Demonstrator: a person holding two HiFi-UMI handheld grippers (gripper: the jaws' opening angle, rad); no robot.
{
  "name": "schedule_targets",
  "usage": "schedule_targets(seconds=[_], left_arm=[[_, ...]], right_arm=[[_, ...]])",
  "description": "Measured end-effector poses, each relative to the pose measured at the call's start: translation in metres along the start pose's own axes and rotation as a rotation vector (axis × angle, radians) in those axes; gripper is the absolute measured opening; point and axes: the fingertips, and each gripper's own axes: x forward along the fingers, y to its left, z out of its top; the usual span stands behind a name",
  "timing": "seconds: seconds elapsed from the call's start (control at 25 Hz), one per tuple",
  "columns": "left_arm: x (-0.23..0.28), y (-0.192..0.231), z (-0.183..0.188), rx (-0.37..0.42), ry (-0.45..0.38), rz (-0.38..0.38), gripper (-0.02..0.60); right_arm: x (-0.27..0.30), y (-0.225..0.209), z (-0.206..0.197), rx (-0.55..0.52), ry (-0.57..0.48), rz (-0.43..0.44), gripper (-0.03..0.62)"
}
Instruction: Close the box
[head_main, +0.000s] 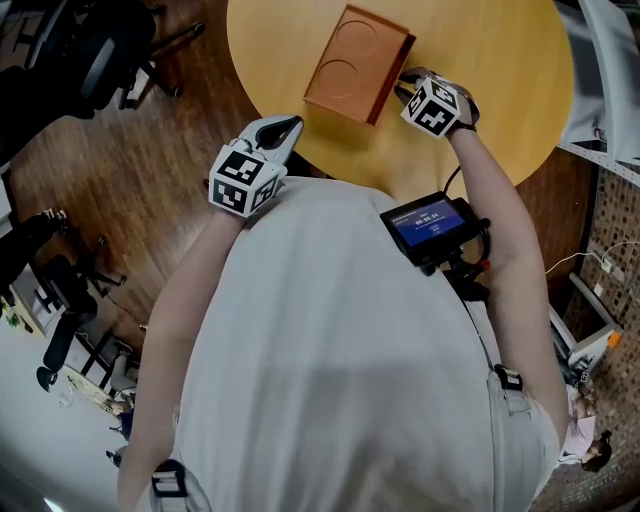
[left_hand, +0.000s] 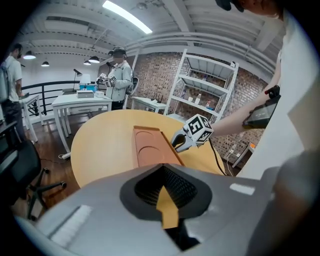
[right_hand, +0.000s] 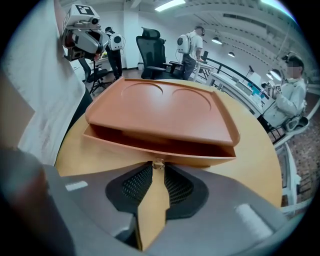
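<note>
An orange box (head_main: 355, 65) lies on the round wooden table (head_main: 500, 90). Its lid with two round hollows rests almost down, leaving a narrow dark gap over the tray (right_hand: 160, 150). My right gripper (head_main: 405, 85) is at the box's right side. In the right gripper view (right_hand: 158, 165) its tips pinch a small clear knob (right_hand: 158, 163) at the box's front edge. My left gripper (head_main: 290, 125) hovers at the table's near left rim, apart from the box (left_hand: 150, 150). Its jaws meet at the tips (left_hand: 162, 167) with nothing held.
Black office chairs (head_main: 110, 50) stand on the dark wooden floor left of the table. A small screen (head_main: 435, 222) hangs on the person's chest. White desks (left_hand: 80, 102), a metal shelf (left_hand: 205, 95) and several people stand in the background.
</note>
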Motion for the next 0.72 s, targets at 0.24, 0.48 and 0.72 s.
schedule_targets(seconds=[0.24, 0.48, 0.72], left_arm=[[-0.002, 0.031, -0.009, -0.047, 0.001, 0.04, 0.0], [-0.014, 0.014, -0.011, -0.036, -0.01, 0.03, 0.0], [-0.008, 0.007, -0.002, -0.007, -0.016, 0.001, 0.0]], right_arm=[[0.024, -0.013, 0.026, -0.028, -0.004, 0.031, 0.072], [0.009, 0.001, 0.022, -0.016, -0.013, 0.018, 0.075], [-0.002, 0.01, 0.007, 0.034, -0.003, 0.012, 0.1]])
